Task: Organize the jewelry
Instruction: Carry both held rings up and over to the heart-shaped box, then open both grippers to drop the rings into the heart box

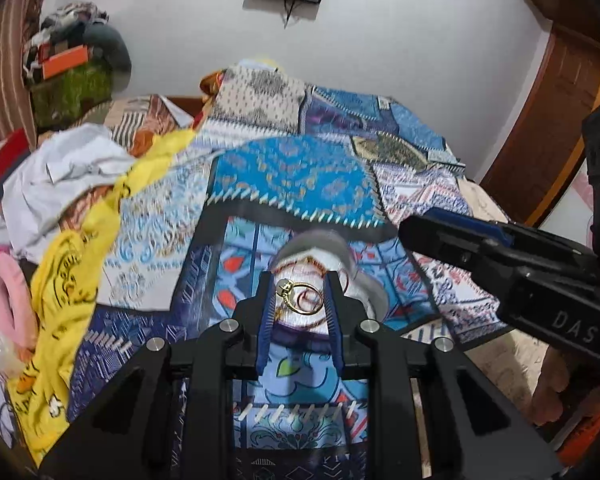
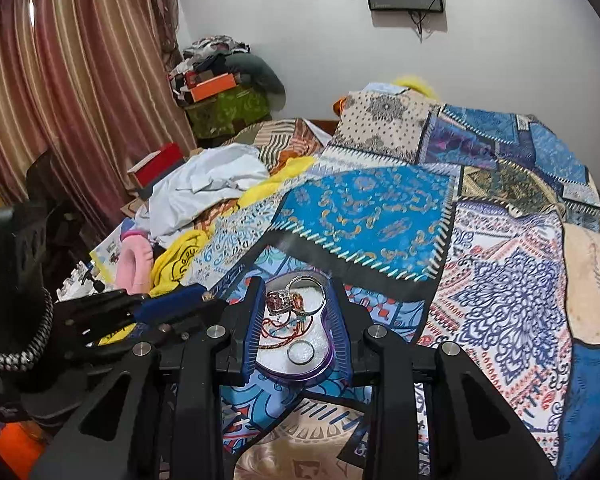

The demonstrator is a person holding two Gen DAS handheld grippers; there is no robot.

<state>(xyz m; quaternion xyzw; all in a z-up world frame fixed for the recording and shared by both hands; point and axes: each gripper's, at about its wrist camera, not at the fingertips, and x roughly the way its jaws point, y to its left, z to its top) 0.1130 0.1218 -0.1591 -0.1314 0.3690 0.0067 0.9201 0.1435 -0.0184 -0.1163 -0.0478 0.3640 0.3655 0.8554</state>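
In the left wrist view my left gripper (image 1: pixel 299 295) is shut on a gold ring (image 1: pixel 302 298) with a small stone, held just above a clear jewelry dish (image 1: pixel 358 280). In the right wrist view my right gripper (image 2: pixel 296 312) is shut on the sides of that purple-rimmed dish (image 2: pixel 320 372), which lies on the patchwork quilt (image 2: pixel 500 280). The dish holds a pink-stone ring (image 2: pixel 280 302), a silver ring (image 2: pixel 301 352), a hoop and red cord. The right gripper also shows at the right of the left wrist view (image 1: pixel 500 256).
A pile of white and yellow cloth (image 2: pixel 204 188) and a pink ring-shaped item (image 2: pixel 134 264) lie at the bed's left. A red box (image 2: pixel 156 166) and stacked clothes (image 2: pixel 220 80) stand further back by the curtain. A wooden door (image 1: pixel 548 128) is at the right.
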